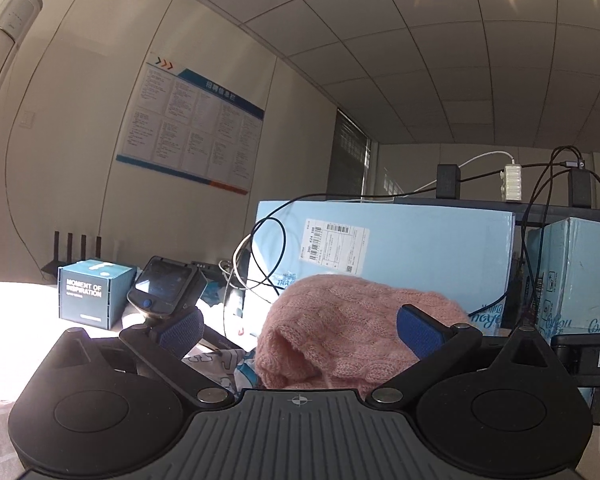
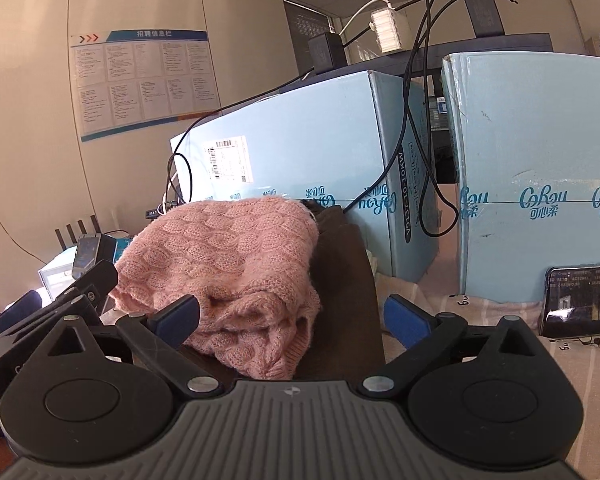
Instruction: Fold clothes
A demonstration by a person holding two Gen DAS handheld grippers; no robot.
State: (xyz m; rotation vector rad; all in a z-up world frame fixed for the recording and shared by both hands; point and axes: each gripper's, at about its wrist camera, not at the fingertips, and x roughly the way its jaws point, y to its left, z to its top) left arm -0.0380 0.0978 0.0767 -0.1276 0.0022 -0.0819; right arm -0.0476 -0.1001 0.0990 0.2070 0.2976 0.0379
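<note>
We have both tools low at the near edge of the clothes pile, nothing gripped; left gripper [image 1: 300, 332] has its jaws spread wide, blue pads either side of the pink knit sweater [image 1: 340, 328], which fills centre frame right in front of it; we can't tell whether the right-hand pad touches the knit or just overlaps it in view; right gripper [image 2: 290, 316] is equally wide open, the sweater [image 2: 228, 268] bunched centre-left of its frame, lying on a dark brown garment [image 2: 346, 280] that runs down the middle between the pads; the sweater looks loosely folded or crumpled, hem edges hanging toward us at lower centre; patterned cloth [image 1: 216, 360] shows under it at lower centre of the left view; blue cartons [image 2: 300, 140] stand behind, a phone [image 2: 580, 300] leans at right; our read: we're at the approach-and-grasp step, fold not yet squared; next move calls for each tool to close on a sweater edge, one per side, pinching only the pink layer and not the brown one beneath.
</note>
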